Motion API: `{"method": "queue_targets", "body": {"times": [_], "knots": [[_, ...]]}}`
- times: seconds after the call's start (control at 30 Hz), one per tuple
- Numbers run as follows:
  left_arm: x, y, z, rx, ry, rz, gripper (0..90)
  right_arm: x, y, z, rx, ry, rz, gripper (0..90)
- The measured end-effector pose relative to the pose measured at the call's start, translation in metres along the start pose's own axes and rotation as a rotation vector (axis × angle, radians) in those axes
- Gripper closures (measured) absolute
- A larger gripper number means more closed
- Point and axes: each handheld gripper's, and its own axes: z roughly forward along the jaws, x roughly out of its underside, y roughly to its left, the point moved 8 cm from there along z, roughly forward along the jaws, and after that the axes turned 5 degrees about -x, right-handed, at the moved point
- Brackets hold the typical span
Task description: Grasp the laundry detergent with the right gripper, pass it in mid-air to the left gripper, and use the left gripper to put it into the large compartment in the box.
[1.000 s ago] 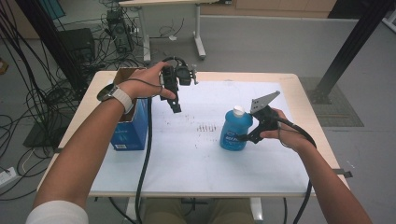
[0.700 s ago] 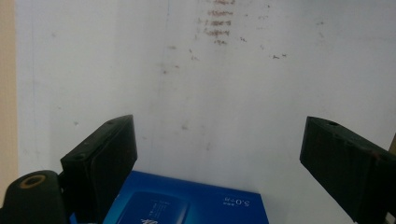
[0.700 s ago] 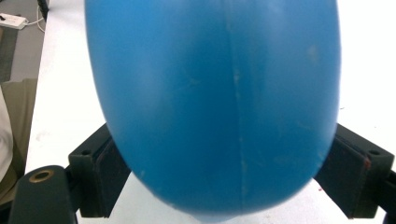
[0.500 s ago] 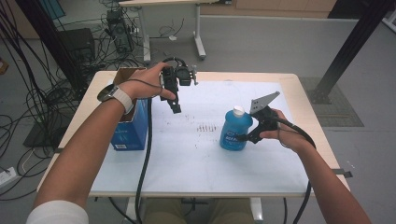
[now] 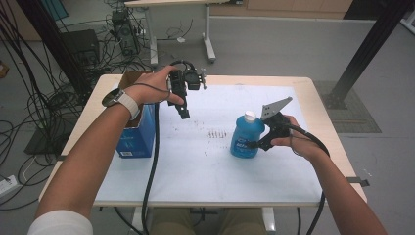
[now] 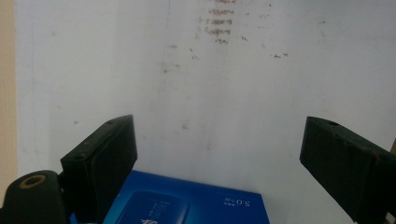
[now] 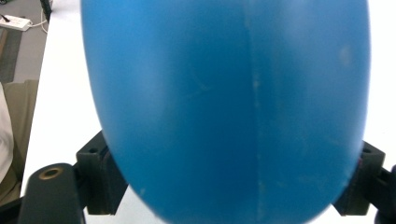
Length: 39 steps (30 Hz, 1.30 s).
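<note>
A: Your right fingers [image 7: 98, 172] have just been closing on the bottle [image 7: 229, 107], which sits between them. In the right gripper view a pad shows low at each flank of the blue body, right at its sides; whether they press it yet, I cannot tell.

B: And your left fingers [image 6: 105, 158] are spread wide with nothing between them, hanging in the air above the worktop [image 5: 195, 171].

A: Largest first, then. The worktop carries a white sheet with a patch of small dark marks near its middle. You come in from the near edge, one forearm at each side.

B: The box [image 5: 137, 137], blue with an open cardboard top, stands at your left, close to the worktop's left edge. Your left gripper [image 5: 185, 110] is just beside it and higher, pointing down.

A: The bottle [image 5: 246, 137] stands upright right of centre, white cap on top, well apart from the box. Your right gripper [image 5: 254, 144] meets it low on its right side.
</note>
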Motion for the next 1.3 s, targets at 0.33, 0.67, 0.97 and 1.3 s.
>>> {"method": "queue_targets", "body": {"times": [0.33,0.67,0.97,1.3], "knots": [[0.0006,0.0,0.0007,-0.001,0.0,-0.002,11.4,0.0004,0.0006,0.002,-0.006,-0.008,-0.006,18.3],[0.0005,0.0002,0.002,0.0,0.002,0.0,11.4,0.0022,0.0004,0.004,-0.01,-0.023,-0.005,19.2],[0.0005,0.0001,0.0027,0.0,0.002,-0.001,11.4,0.0022,0.0001,0.0046,-0.009,-0.03,-0.007,19.4],[0.0009,0.0002,0.0034,0.001,0.003,-0.002,11.4,0.0032,0.0001,0.0074,-0.009,-0.035,-0.013,19.4]]}}
